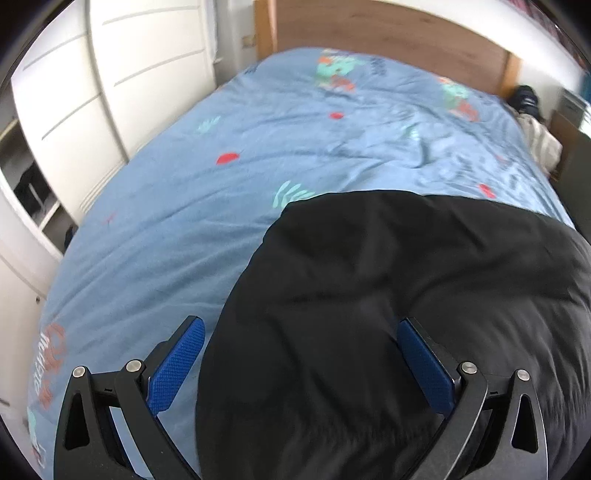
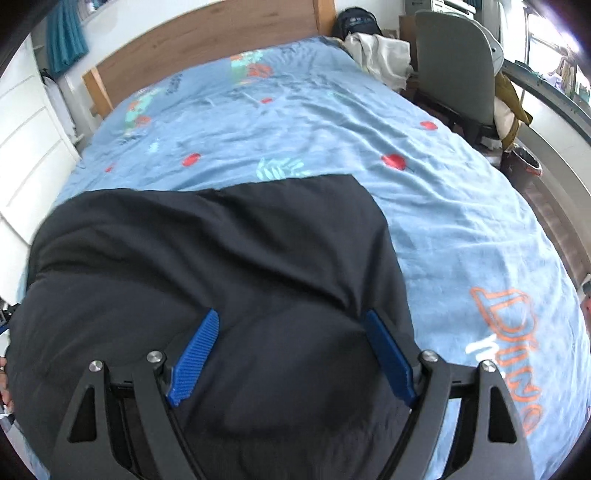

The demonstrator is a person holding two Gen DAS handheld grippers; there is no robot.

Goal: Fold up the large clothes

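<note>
I am working over a bed covered by a blue patterned duvet [image 1: 155,236], and everything here is placed against that duvet. Off its left edge white wardrobe doors [image 1: 110,92] are standing; at its far end a wooden headboard [image 1: 388,33] is rising.

My left gripper [image 1: 301,328] is hanging above the near part of the duvet with its blue pads spread wide. The left edge of a black garment [image 1: 406,277] is lying between the pads, and they are not pinching it; the left pad [image 1: 177,369] is showing over bare duvet.

The black garment is spreading across the near middle of the duvet, its far edge running roughly straight across.

My right gripper [image 2: 291,321] is hanging wide open above the garment's right part, gripping nothing. Beyond the duvet's right edge a grey chair [image 2: 454,74] is standing, pale cloth [image 2: 384,55] heaped beside it.
</note>
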